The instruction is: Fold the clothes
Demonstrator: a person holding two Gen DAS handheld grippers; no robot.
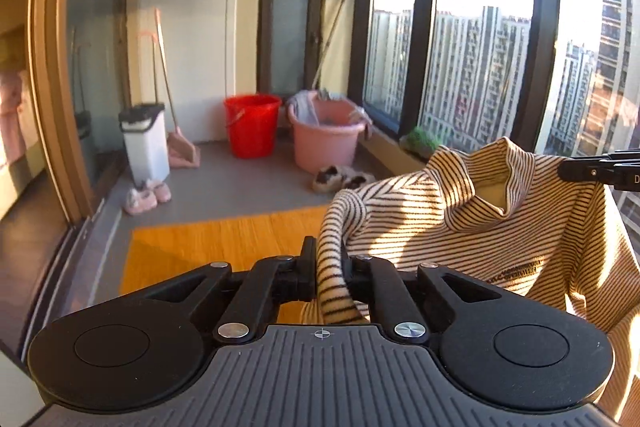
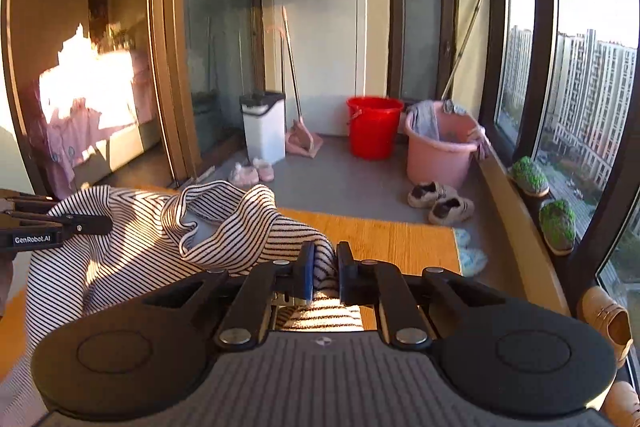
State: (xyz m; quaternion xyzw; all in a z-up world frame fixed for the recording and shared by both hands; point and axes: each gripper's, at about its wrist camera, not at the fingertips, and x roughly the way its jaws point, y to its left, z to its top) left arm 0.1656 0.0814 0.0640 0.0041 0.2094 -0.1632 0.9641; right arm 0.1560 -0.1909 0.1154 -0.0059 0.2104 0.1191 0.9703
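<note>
Fingers: left [image 1: 328, 267] and right [image 2: 323, 267] each pinched on top [image 1: 500, 227] | top held up over bench [image 1: 208, 243], unfolded | folds all left

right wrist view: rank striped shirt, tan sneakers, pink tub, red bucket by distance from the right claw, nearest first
1. striped shirt: clamped in the right claw, spreading left.
2. tan sneakers: on the floor past the wooden table, right of centre.
3. pink tub: just behind the sneakers.
4. red bucket: left of the tub, slightly farther back.

Cream black-striped turtleneck top [image 1: 500, 223], held up above wooden table [image 1: 208, 247], collar upright, fabric draped, sunlit.
</note>
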